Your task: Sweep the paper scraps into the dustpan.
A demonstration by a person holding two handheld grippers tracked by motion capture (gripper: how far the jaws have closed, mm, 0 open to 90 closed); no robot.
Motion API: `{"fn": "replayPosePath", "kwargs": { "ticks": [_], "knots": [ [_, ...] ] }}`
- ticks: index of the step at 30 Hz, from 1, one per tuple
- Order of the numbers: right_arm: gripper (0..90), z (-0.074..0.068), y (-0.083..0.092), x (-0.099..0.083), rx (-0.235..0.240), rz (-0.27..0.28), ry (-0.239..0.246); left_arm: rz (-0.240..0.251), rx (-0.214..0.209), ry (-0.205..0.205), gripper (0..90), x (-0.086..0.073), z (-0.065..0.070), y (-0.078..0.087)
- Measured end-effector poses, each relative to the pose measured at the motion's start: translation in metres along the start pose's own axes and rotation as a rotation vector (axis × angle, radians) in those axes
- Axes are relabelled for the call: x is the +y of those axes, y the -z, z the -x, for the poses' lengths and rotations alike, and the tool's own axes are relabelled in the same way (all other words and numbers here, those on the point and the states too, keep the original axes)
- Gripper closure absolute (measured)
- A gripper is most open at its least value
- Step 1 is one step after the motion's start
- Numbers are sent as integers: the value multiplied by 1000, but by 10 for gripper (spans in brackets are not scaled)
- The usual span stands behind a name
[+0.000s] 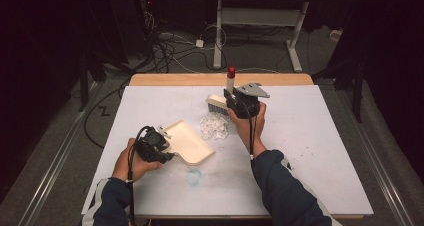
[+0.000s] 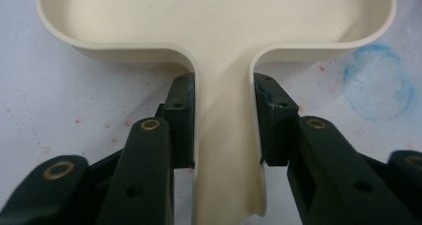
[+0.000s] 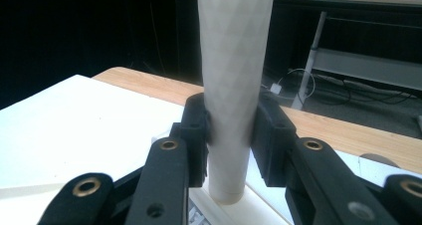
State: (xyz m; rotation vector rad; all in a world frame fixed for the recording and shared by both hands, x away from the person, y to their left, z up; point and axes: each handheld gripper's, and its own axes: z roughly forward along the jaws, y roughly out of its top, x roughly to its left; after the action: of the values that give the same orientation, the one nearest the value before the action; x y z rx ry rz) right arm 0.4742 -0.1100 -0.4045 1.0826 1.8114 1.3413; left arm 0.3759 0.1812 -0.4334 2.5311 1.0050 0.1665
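left gripper (image 2: pixel 224 130) is clamped on the handle of the cream dustpan (image 1: pixel 189 142) — the pan lies flat on the white table (image 1: pixel 310 151), mouth pointing toward 1 o'clock. right gripper (image 3: pixel 230 135) squeezes the pale handle of the brush (image 3: pixel 233 85), held upright, bristle head (image 1: pixel 216 104) down at the table. a small heap of clear scraps (image 1: pixel 214 126) sits between them — just off the pan's lip, at 5 o'clock from the bristles.
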Motion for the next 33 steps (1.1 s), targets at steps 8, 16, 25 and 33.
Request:
{"fn": "replayPosePath", "kwargs": {
  "ticks": [8, 16, 25, 33],
  "knots": [
    [711, -7, 1, 0, 14, -9, 7, -7, -14, 16, 633, 4, 1, -2],
    [710, -20, 5, -2, 31, -13, 26, -7, -21, 26, 634, 10, 3, -4],
    [708, -29, 11, -4, 60, -21, 21, -9, -27, 39, 633, 11, 4, -6],
    [706, -39, 14, -5, 77, -29, 48, -13, -29, 46, 633, 12, 4, -9]
  ]
}}
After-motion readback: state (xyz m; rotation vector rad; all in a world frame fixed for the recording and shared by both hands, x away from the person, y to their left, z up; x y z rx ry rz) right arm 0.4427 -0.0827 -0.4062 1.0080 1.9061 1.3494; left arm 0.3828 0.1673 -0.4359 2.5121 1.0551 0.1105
